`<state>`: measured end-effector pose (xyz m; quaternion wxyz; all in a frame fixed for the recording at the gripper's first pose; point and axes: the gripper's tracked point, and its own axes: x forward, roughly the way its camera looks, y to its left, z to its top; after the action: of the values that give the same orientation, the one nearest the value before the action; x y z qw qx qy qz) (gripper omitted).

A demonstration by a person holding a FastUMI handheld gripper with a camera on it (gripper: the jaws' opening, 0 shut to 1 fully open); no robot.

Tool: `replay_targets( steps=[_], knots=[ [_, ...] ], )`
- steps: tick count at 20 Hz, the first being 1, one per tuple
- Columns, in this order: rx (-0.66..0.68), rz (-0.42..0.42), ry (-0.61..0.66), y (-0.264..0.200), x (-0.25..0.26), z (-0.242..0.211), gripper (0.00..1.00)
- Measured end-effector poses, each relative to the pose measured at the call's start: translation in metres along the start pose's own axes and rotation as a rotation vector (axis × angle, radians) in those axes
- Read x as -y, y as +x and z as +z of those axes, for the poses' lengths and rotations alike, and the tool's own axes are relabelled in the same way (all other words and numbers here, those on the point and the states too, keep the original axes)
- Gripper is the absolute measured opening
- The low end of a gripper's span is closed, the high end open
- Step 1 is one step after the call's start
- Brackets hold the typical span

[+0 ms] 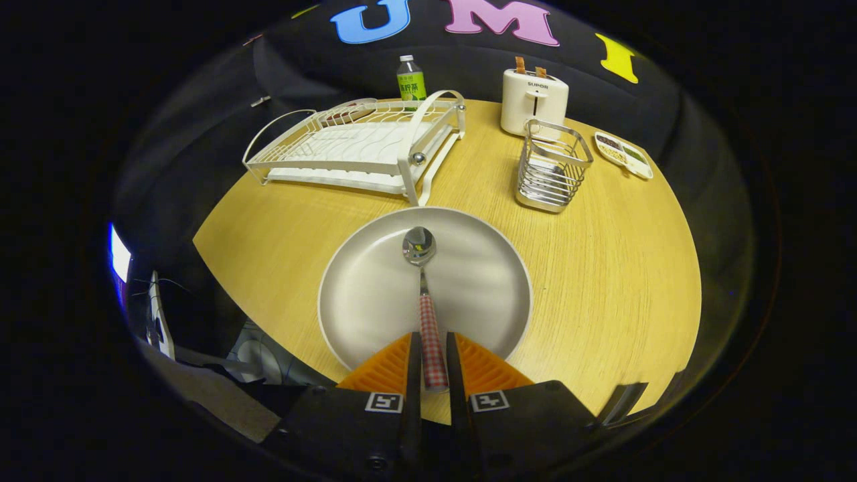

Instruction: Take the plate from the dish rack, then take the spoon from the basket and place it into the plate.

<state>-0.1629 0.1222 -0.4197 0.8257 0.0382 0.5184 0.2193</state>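
The gripper [432, 361] is closed on the spoon [423, 294], both fingers pressing the red-and-white checked handle between them. The spoon points straight ahead of the fingers, its shiny bowl over the middle of the plate [375, 294]; whether the bowl touches the plate cannot be told. The plate is round, pale and shallow, and lies flat on the wooden table [602, 268] near its near edge, with the fingers reaching over the plate's near rim.

Beyond the plate, toward the table's far left, stands the white wire dish rack [355, 144] on its drip tray, one corner just beyond the plate's far rim. Behind the rack, at the far edge, stands a bottle [410, 79] with a green label; its writing is too small to make out. To the right of the rack stands the metal wire basket [552, 166], well apart from the plate. Just behind the basket is a white toaster [533, 100] marked "SUPOR", with two slices of toast sticking out of its slots. Near the table's right edge, beside the basket, lies a small divided tray [624, 154] with food in it.
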Motion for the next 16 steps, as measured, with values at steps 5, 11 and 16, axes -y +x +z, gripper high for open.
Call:
replay_targets(
  steps=[5,11,16],
  knots=[
    [0.027,-0.026,0.051,-0.006,0.005,0.001,0.56],
    [0.065,-0.03,0.071,-0.017,0.006,0.008,0.88],
    [0.202,-0.076,0.03,-0.05,0.014,0.058,0.91]
  ],
)
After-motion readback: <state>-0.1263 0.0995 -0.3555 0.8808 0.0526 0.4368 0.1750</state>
